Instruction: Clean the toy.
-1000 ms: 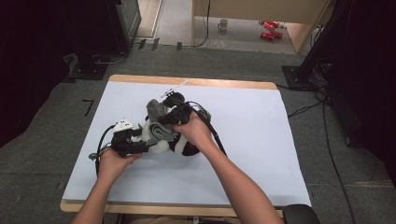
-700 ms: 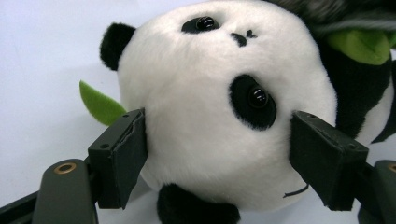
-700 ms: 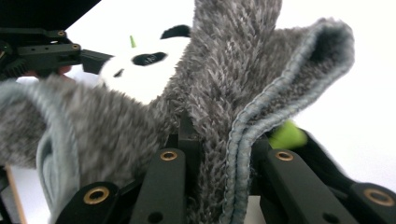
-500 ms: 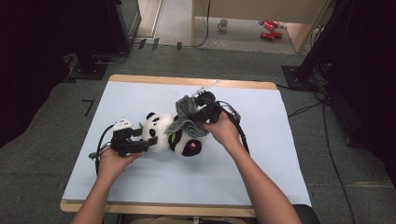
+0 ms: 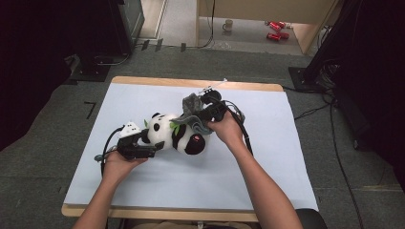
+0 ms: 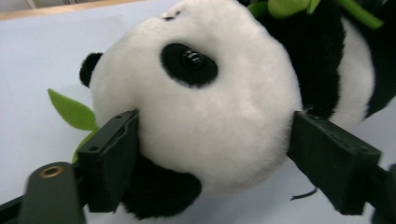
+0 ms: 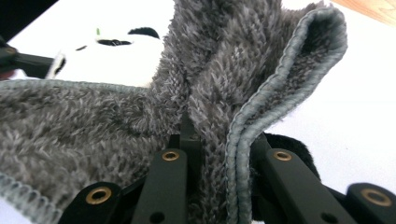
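Nearest the person, the left gripper sits low on the pale blue counter, left hand behind it. In the left gripper view its jaws stand wide, one on each side of the panda plush's white head. The left jaw touches the fur; the right one lies just beside it, and whether it presses I cannot tell. The jaws have just been opening, with the head between them. Green felt leaves show beside the left jaw.

The panda plush lies on its side near the counter's middle, head towards the left gripper and black feet towards the right hand. Compared with a second ago it is uncovered: then the right hand and cloth sat over it, and now the white head and body are plain to see.

Farther back, the right gripper is clamped on the grey towel. In the right gripper view the jaws are closed tight on a fold of the fabric, stitched hem curling to one side. Since the earlier frames this gripper has shifted right and towards the far edge, drawing the grey towel off the panda plush. One end of it drapes over the body and the rest is bunched up at the gripper.

Beyond the counter, on the floor, a mug and red cans.
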`<state>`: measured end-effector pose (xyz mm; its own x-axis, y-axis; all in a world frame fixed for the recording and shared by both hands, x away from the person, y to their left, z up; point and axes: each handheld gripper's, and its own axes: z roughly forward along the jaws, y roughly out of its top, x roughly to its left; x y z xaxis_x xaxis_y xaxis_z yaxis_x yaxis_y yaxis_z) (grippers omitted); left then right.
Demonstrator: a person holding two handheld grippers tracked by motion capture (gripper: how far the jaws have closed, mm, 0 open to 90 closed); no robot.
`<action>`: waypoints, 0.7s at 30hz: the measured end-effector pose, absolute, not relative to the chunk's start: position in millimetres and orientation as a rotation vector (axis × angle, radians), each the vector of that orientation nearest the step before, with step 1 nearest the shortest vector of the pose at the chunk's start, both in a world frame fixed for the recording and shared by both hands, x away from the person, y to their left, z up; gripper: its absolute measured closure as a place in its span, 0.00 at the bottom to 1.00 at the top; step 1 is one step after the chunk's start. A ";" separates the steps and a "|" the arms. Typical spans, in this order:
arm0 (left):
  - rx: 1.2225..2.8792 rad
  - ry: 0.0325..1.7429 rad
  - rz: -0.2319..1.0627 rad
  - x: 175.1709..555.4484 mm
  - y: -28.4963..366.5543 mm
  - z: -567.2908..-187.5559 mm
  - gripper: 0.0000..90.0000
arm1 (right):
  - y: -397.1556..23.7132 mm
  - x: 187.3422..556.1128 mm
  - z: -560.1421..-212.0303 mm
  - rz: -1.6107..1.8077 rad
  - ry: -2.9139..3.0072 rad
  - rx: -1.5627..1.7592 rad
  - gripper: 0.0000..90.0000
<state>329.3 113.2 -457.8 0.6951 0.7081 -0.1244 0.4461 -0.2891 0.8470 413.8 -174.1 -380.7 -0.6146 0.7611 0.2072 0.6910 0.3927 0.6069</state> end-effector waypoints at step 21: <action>1.877 0.954 0.363 333.6 110.2 -456.2 0.29 | -78.2 419.8 -329.6 1.206 2.596 1.136 0.86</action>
<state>333.6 110.2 -456.2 0.6494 0.7460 -0.1475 0.4588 -0.2297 0.8584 419.8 -78.2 -329.6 -0.7260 0.6457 0.2366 0.5972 0.4214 0.6824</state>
